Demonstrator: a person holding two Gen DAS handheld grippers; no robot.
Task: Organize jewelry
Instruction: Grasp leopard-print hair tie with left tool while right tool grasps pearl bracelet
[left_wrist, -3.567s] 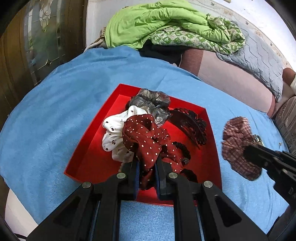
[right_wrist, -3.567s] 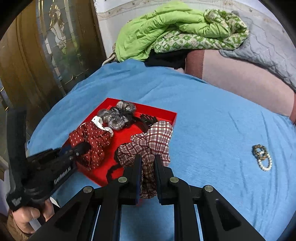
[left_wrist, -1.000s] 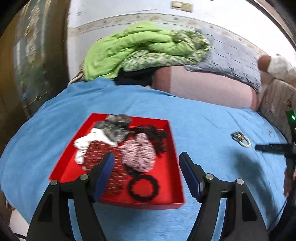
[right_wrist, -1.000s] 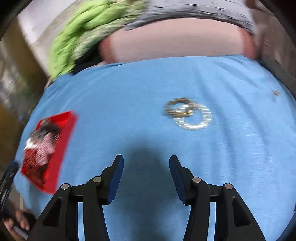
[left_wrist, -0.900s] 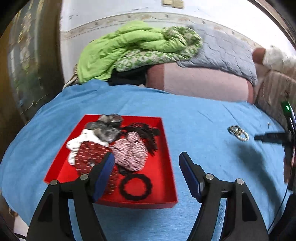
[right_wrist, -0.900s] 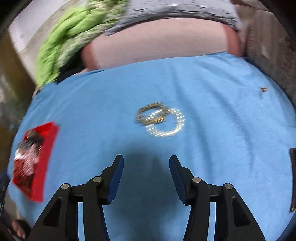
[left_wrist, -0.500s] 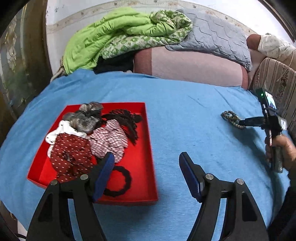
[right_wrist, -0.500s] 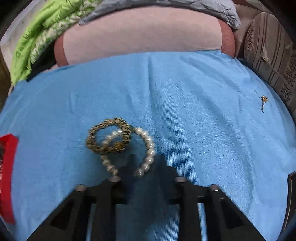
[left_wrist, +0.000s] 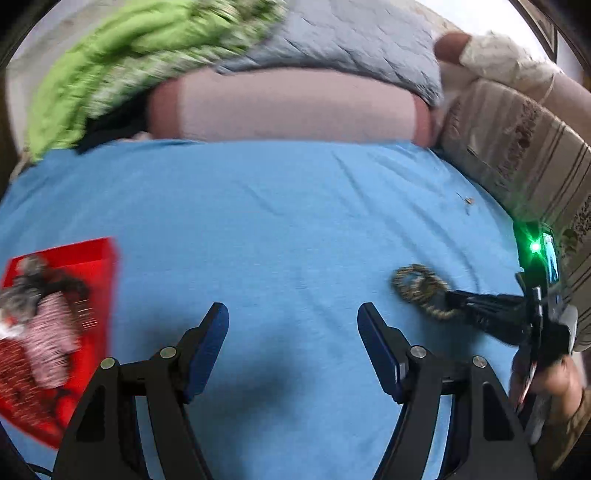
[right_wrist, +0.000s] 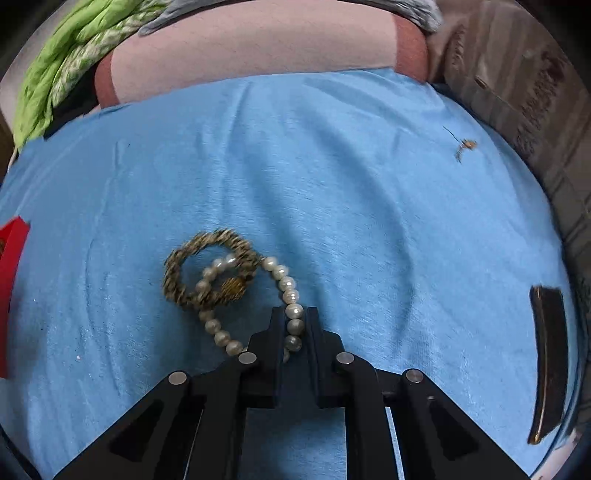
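Item one, far left: red tray (left_wrist: 105, 254) on the blue cloth (left_wrist: 280, 221), holding a heap of patterned scrunchies (left_wrist: 40, 328).

Item two: my left gripper (left_wrist: 291, 326), fingers spread, nothing between them.

Item three, right: pearl bracelet (right_wrist: 284, 284), white round beads, lying on the cloth looped through a bronze beaded ring (right_wrist: 207, 273).

My right gripper (right_wrist: 293, 325) has just been closing and now pinches the pearl strand, which a second ago lay ahead of its parted fingers.
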